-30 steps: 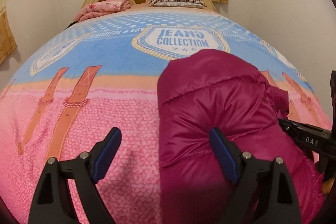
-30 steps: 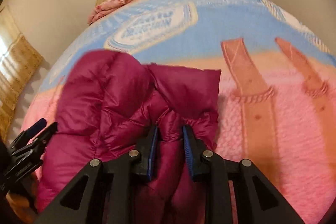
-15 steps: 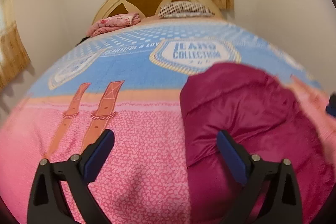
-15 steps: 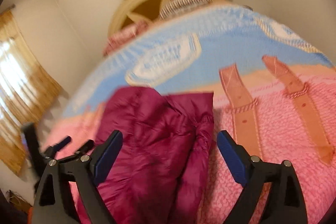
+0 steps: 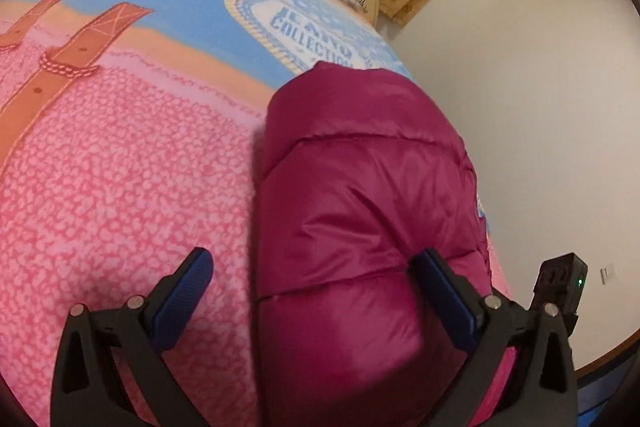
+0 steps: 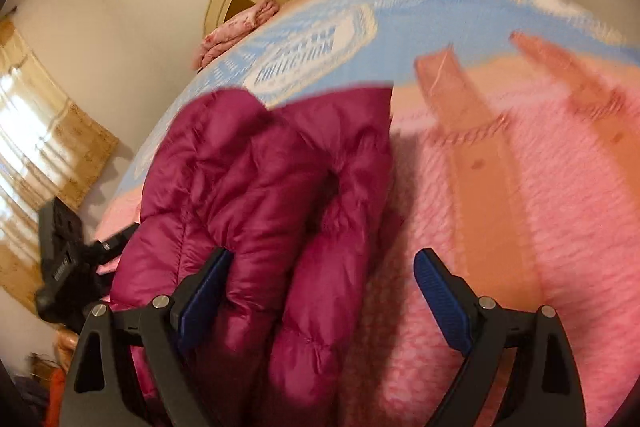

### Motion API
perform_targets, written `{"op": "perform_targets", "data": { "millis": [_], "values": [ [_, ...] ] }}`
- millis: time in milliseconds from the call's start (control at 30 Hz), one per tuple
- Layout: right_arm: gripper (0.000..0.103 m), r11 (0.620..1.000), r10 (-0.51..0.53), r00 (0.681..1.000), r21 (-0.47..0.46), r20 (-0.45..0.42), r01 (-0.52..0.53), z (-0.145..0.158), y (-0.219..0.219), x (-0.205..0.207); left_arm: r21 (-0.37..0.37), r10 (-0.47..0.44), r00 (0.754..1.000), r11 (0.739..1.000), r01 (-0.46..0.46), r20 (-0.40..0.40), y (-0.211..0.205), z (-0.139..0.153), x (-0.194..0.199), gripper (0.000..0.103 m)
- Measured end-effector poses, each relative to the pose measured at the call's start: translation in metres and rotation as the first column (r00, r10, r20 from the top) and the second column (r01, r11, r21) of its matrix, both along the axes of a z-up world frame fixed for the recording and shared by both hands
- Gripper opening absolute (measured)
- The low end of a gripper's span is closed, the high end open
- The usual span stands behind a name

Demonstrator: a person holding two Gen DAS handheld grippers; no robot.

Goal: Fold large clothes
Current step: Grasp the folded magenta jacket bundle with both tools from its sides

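The right gripper (image 6: pixel 320 291) has just let go. A sec ago its jaws were pinching a fold of the jacket (image 6: pixel 256 195); now they are standing wide w/ nothing squeezed. The left pad is touching the puffy side of the jacket, the right pad is hanging over the blanket (image 6: pixel 520 227). The jacket's rolled edge is sitting between the jaws but loose.

The left gripper (image 5: pixel 312 291) is also wide, a bit wider than a sec ago, and is tipping down and rolling. Its right pad is resting on the jacket (image 5: pixel 360 187), its left pad is over bare blanket (image 5: pixel 120 187). The jacket's left edge is running up between the jaws.

Both letting go prob means this fold is done, or nearly. Next is maybe a pat, or one more fold.

The jacket is dark pink, shiny, puffy w/ stitched lines. It is lying doubled over in a fat bundle on the bed, just ahead of both grippers, near the bed's side edge. It is looking lumpy, not flat, so it may be springing back open.
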State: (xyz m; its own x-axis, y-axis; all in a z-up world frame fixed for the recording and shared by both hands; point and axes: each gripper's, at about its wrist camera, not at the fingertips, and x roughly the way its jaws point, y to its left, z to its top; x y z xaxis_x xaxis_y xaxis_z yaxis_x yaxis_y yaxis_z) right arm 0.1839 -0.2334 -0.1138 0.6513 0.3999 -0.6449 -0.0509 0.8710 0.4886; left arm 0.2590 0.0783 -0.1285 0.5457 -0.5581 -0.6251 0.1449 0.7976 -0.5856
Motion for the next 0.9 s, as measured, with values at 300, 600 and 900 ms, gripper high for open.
{"op": "perform_targets", "data": {
  "millis": [300,600,900],
  "values": [
    [0.092,0.993,0.091,0.996,-0.069,-0.007,-0.091,-0.008,0.029,0.015,0.002,-0.136,0.989,0.991,0.136,0.055,-0.023,0.000,0.011,0.098],
    [0.048,0.995,0.070,0.997,-0.073,-0.043,-0.073,-0.003,0.056,0.005,0.042,-0.122,0.991,0.992,0.119,0.063,-0.020,-0.001,-0.001,0.068],
    [0.038,1.000,0.012,0.999,-0.005,-0.036,-0.012,0.006,0.067,-0.079,0.028,-0.114,0.991,0.993,0.112,0.074,-0.006,0.000,-0.075,0.066]
  ]
}}
